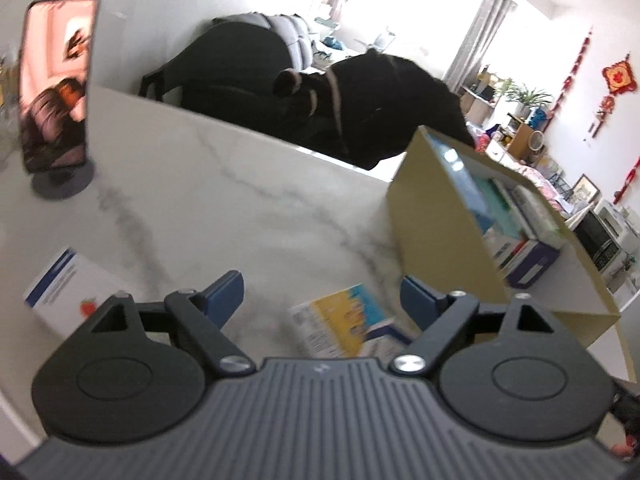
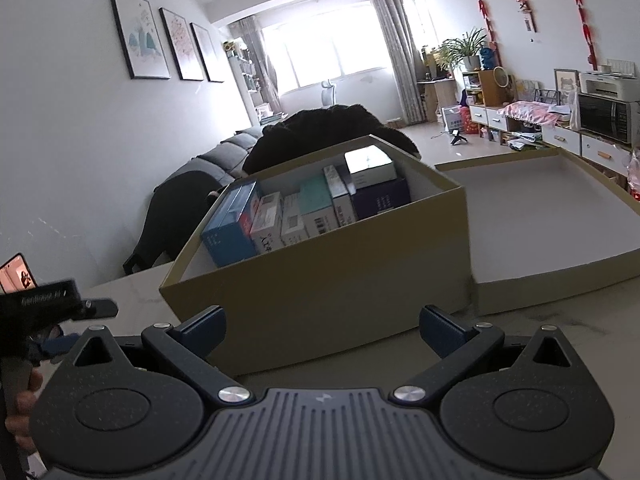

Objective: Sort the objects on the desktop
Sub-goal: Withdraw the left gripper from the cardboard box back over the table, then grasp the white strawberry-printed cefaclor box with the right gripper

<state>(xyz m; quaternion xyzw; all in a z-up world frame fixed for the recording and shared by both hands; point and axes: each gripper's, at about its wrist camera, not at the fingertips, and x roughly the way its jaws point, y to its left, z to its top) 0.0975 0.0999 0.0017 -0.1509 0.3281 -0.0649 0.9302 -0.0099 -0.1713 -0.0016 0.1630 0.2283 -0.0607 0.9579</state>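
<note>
A tan cardboard box (image 2: 320, 280) stands on the marble table (image 1: 224, 184), packed with several small cartons standing on end. In the left wrist view the same box (image 1: 436, 232) is at the right. A yellow-and-blue carton (image 1: 340, 326) lies flat on the table just below my left gripper (image 1: 322, 296), which is open and holds nothing. A white carton with a blue stripe (image 1: 68, 288) lies at the left. My right gripper (image 2: 322, 330) hovers open in front of the box's near wall, with nothing between its fingers.
The box's lid (image 2: 544, 216) lies upside down to the right of the box. A phone on a round stand (image 1: 56, 88) is upright at the table's far left. Dark chairs (image 1: 360, 108) draped with black clothing stand behind the table's far edge. A hand (image 2: 22, 408) holds the other gripper.
</note>
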